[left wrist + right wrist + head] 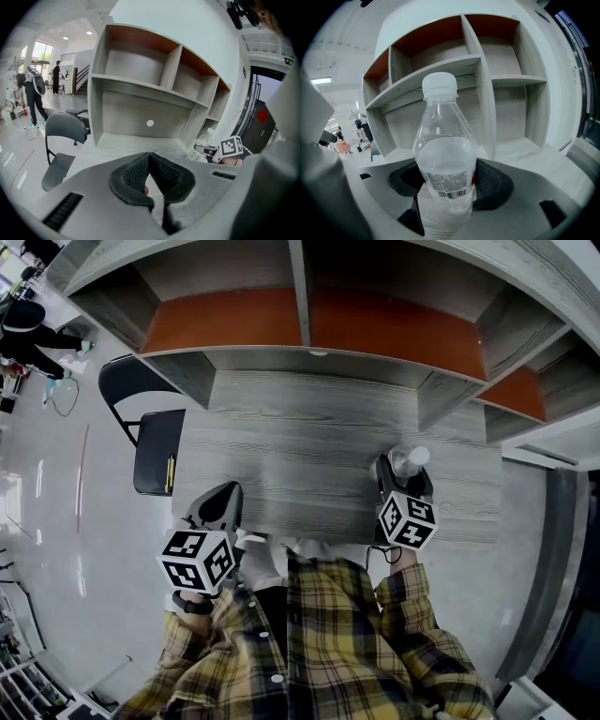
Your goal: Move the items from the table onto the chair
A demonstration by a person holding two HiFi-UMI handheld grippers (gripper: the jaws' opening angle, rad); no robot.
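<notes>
Bottle [445, 157] stood upright betw. spread jaws of R gripper [449, 183], unclamped; L gripper [150, 161] clenched, empty, well apart.

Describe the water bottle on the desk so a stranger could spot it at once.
Find the grey wood-grain desk under the open shelf unit. Near its right end a clear plastic bottle stands upright between the jaws of the right claw. Its white cap and barcode label mark it; it is the only bottle there.
</notes>
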